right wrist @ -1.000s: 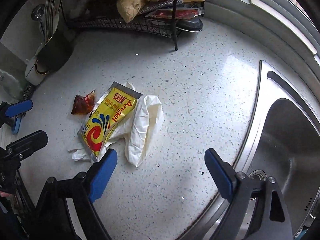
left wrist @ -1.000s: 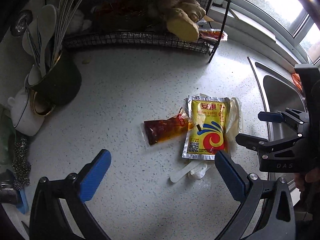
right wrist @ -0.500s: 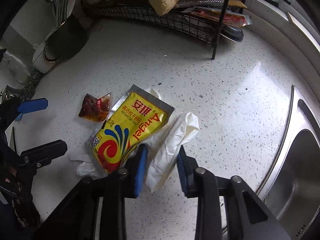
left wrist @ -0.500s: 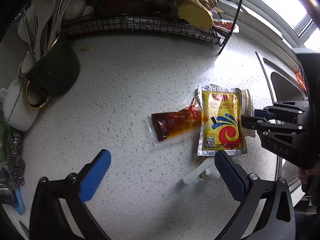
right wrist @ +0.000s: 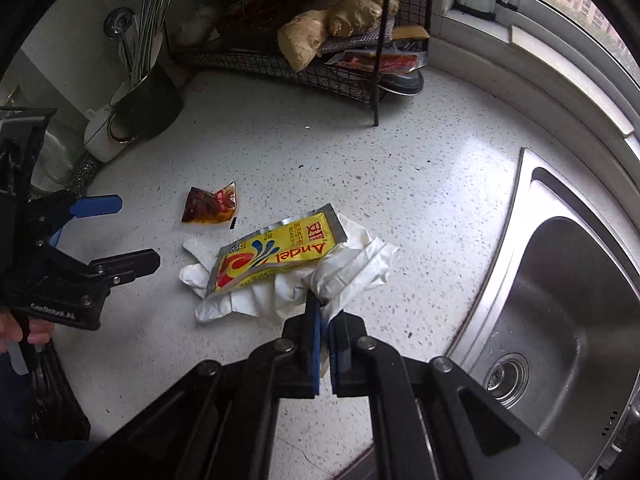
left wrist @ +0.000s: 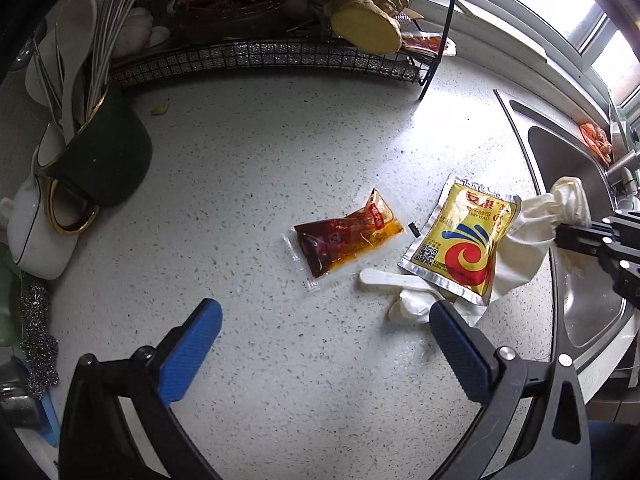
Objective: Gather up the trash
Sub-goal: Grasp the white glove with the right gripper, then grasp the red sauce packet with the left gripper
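A white disposable glove point(right wrist: 352, 268) lies crumpled on the speckled counter point(right wrist: 280, 168), partly under a yellow yeast packet point(right wrist: 276, 256). My right gripper point(right wrist: 324, 306) is shut on the glove's near edge and holds that end lifted. The left wrist view shows the glove point(left wrist: 524, 240) stretched up to the right gripper point(left wrist: 560, 236), and the yellow packet point(left wrist: 464, 240) tilted on it. A red sauce sachet point(left wrist: 344, 240) lies flat to the left of the packet. My left gripper point(left wrist: 320, 312) hovers open above the counter near the sachet point(right wrist: 210, 206), with nothing between its fingers.
A black wire rack point(left wrist: 260, 56) with ginger point(left wrist: 364, 20) stands at the back. A dark mug of utensils point(left wrist: 100, 152) and a white pot point(left wrist: 36, 240) sit at the left. The steel sink point(right wrist: 560, 300) lies to the right. A small black scrap point(left wrist: 414, 229) is between sachet and packet.
My right gripper closed on the white glove and rose, pulling the glove's edge up and tipping the yellow packet. The left gripper stayed open and hardly moved.
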`<state>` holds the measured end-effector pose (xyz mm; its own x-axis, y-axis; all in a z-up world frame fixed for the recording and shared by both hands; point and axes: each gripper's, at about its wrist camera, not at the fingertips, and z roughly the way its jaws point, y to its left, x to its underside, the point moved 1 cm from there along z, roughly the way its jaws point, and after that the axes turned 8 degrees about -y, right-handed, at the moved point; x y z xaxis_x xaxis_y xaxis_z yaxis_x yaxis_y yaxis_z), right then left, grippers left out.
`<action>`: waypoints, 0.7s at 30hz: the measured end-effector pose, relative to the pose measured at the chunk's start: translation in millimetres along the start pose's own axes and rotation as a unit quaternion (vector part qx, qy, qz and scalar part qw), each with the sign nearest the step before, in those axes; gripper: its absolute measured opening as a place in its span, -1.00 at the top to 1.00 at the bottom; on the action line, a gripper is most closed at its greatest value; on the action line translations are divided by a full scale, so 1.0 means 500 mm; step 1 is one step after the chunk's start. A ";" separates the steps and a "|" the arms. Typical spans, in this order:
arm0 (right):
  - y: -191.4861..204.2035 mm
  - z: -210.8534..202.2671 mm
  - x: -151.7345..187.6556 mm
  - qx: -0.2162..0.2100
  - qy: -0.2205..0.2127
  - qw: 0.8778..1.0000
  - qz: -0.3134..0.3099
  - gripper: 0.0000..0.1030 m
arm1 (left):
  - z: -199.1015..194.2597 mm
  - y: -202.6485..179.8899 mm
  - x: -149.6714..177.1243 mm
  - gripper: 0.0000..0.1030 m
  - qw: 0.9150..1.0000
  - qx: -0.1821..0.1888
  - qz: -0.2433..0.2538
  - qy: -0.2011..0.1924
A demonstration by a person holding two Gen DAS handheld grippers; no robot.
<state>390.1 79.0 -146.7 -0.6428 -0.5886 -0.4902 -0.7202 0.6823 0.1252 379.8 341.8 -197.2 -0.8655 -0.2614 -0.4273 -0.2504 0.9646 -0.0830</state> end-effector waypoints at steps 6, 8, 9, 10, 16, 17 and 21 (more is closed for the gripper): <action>-0.041 -0.074 0.043 0.021 -0.013 0.999 0.042 0.95 | 0.022 -0.005 -0.034 -1.00 0.998 -0.006 0.055 -0.001; -0.057 -0.075 0.053 0.024 -0.014 0.998 0.056 0.95 | 0.036 -0.004 -0.047 -1.00 0.998 -0.007 0.070 0.002; -0.061 -0.082 0.061 0.026 -0.014 0.998 0.062 0.95 | 0.042 -0.004 -0.052 -1.00 0.997 -0.005 0.076 0.003; -0.056 -0.081 0.067 0.029 -0.014 0.997 0.065 0.94 | 0.049 -0.006 -0.058 -1.00 0.997 -0.001 0.083 0.005; -0.056 -0.085 0.085 0.036 -0.009 0.995 0.097 0.94 | 0.098 -0.037 -0.069 -1.00 0.989 0.020 0.143 0.026; -0.057 -0.088 0.089 0.034 -0.007 0.994 0.103 0.95 | 0.105 -0.044 -0.068 -1.00 0.987 0.023 0.154 0.028; -0.044 -0.104 0.095 0.026 -0.004 0.993 0.119 0.94 | 0.134 -0.068 -0.068 -1.00 0.981 0.023 0.189 0.035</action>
<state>361.8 13.8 -128.0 -0.7905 -0.4052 -0.4593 -0.5340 0.8232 0.1928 447.0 320.4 -240.2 -0.9207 0.1140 -0.3733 0.1118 0.9933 0.0276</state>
